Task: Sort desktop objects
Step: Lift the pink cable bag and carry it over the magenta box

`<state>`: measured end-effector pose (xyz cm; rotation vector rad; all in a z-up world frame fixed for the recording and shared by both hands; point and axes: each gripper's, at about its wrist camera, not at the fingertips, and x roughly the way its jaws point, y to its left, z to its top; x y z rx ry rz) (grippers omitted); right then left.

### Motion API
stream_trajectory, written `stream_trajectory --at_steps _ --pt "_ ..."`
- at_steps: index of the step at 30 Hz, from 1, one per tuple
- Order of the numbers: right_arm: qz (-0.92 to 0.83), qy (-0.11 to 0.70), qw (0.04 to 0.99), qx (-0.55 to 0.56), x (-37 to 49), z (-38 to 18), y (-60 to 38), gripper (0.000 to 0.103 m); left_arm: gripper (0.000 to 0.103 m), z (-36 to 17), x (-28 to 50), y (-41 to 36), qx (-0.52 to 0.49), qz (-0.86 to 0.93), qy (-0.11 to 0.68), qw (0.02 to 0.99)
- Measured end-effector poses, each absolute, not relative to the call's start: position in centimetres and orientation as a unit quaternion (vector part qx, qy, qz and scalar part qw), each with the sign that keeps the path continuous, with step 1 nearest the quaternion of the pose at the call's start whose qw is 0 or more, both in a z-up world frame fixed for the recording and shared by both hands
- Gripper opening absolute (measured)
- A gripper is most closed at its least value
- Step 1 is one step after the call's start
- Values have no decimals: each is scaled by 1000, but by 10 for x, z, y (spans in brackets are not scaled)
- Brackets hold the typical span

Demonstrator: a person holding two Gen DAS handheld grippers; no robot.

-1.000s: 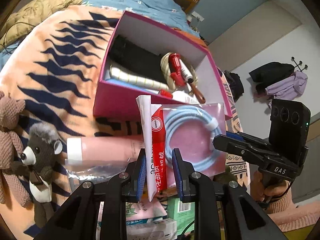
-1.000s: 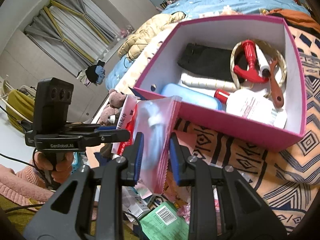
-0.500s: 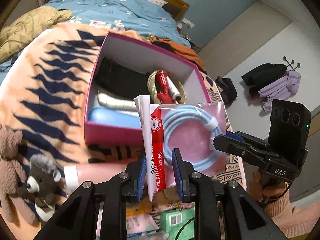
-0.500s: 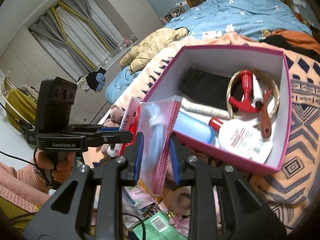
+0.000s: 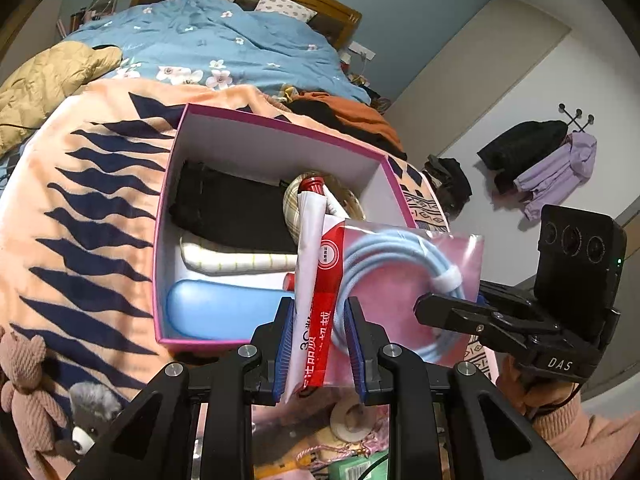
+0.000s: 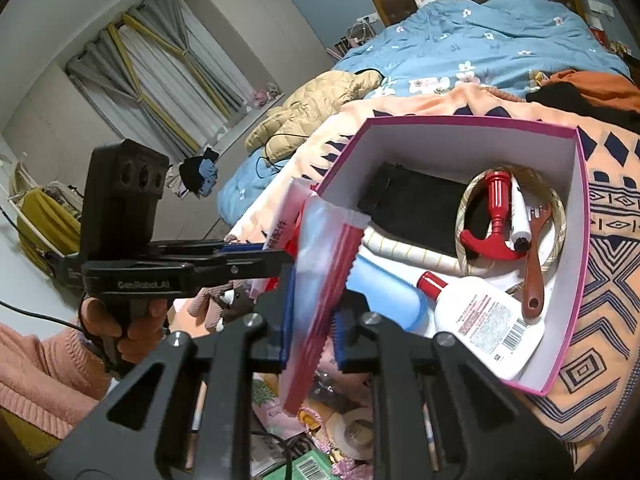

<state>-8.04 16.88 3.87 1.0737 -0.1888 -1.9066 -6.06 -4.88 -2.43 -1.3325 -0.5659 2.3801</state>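
A clear bag with a coiled light-blue cable (image 5: 400, 280) and a red-and-white label is held by both grippers above the near edge of the pink box (image 5: 280, 128). My left gripper (image 5: 319, 344) is shut on the bag's label end. My right gripper (image 6: 312, 320) is shut on the bag's other edge (image 6: 320, 280). The box (image 6: 576, 264) holds a black pouch, a blue case, a red tool, a white bottle (image 6: 480, 320) and a brush.
The box sits on an orange patterned blanket (image 5: 80, 200) on a bed. Plush bears (image 5: 36, 396) lie at left. Loose packets, tape and a green box (image 6: 312, 464) lie below the grippers. Each view shows the other gripper.
Both grippers have carried the cable bag up and forward over the box's near edge. The pink tube has dropped out of the left view.
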Motion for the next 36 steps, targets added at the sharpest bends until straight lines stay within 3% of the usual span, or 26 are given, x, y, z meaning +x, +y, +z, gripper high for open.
stream_trajectory --at_steps 15,28,36 --pt "-752 -90 465 458 -90 19 169 18 24 -51 -65 -47 -503 826 -191 168" --pt "-748 -98 447 482 -100 -6 176 18 44 -60 -76 -37 -515 826 -152 171" --pt "-750 -86 430 495 -103 -10 176 26 39 -61 -78 -33 -517 825 -144 175"
